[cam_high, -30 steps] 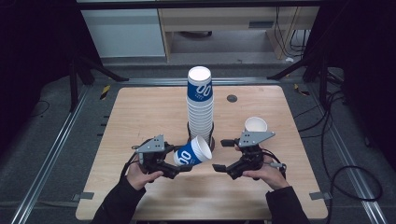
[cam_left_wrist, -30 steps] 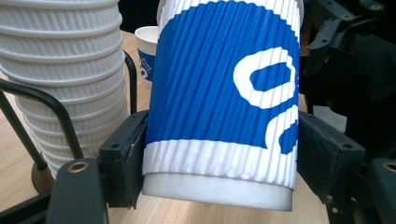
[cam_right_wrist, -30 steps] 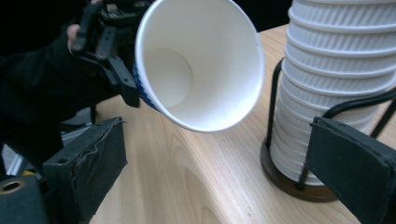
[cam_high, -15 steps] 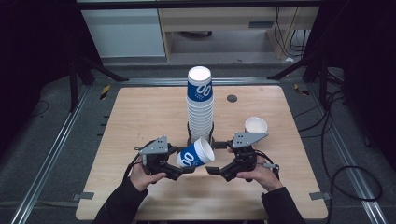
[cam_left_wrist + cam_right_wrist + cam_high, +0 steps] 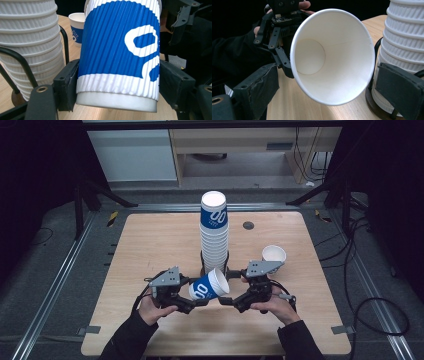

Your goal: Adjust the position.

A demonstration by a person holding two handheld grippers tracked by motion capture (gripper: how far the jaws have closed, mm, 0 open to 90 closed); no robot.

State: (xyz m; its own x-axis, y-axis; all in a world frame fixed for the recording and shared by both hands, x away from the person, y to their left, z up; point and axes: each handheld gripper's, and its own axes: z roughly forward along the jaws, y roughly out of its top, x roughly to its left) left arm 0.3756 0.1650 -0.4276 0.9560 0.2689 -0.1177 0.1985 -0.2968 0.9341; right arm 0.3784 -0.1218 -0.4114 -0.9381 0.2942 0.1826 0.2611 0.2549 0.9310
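Left gripper (image 5: 192,301) clamped on a blue paper cup (image 5: 207,286) just before the cup stack (image 5: 214,232), right gripper (image 5: 231,301) spread wide at its rim.

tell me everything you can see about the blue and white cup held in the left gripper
The cup looks like paper, with a ribbed outer sleeve, blue with a white looping logo and a white band near its base. The inside is plain white and empty, with a side seam showing. It lies tipped on its side above the table, its open mouth turned toward the right gripper, whose jaws stand open on either side of the rim. The left gripper clamps it near the base, one pad on each side. It hangs just in front of the tall cup stack.
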